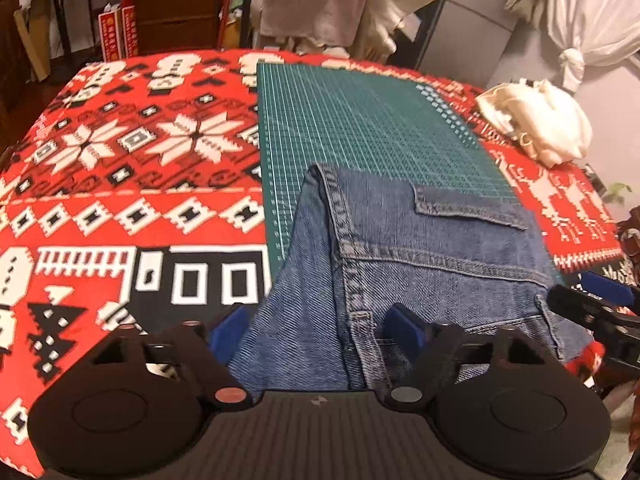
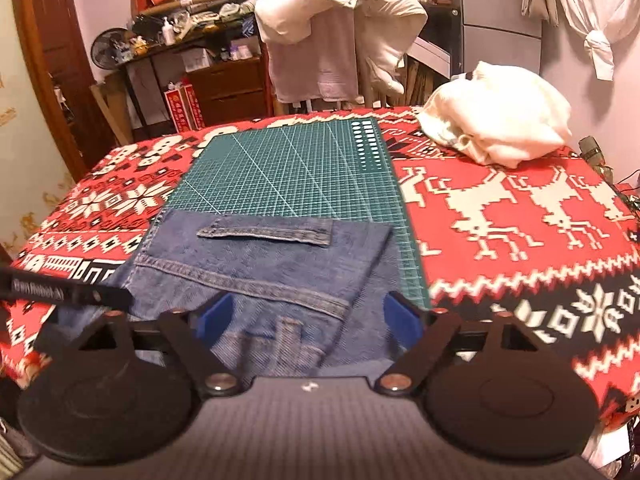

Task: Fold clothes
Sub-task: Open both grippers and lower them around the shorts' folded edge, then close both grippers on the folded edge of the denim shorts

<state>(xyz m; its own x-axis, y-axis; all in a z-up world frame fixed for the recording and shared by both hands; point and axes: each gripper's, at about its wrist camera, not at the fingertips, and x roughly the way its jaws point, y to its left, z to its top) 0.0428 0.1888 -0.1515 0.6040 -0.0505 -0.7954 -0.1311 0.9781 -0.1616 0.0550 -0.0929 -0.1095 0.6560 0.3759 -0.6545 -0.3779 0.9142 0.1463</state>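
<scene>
A pair of blue jeans (image 1: 404, 240) lies folded on the near end of a green cutting mat (image 1: 360, 120), waistband end toward me and a back pocket facing up. My left gripper (image 1: 316, 330) is open, its blue pads spread wide over the waistband's left part. The right gripper (image 1: 592, 308) shows at the right edge of this view, by the jeans' corner. In the right wrist view the jeans (image 2: 272, 264) fill the near mat (image 2: 288, 172), and my right gripper (image 2: 308, 318) is open above the waistband. The left gripper's black finger (image 2: 68, 292) pokes in from the left.
A red, white and black patterned cloth (image 1: 120, 160) covers the table (image 2: 520, 220). A crumpled pile of white clothing (image 1: 540, 120) sits at the far right corner (image 2: 500, 120). Behind the table stand a chair draped with pale laundry (image 2: 340, 40) and cluttered shelves.
</scene>
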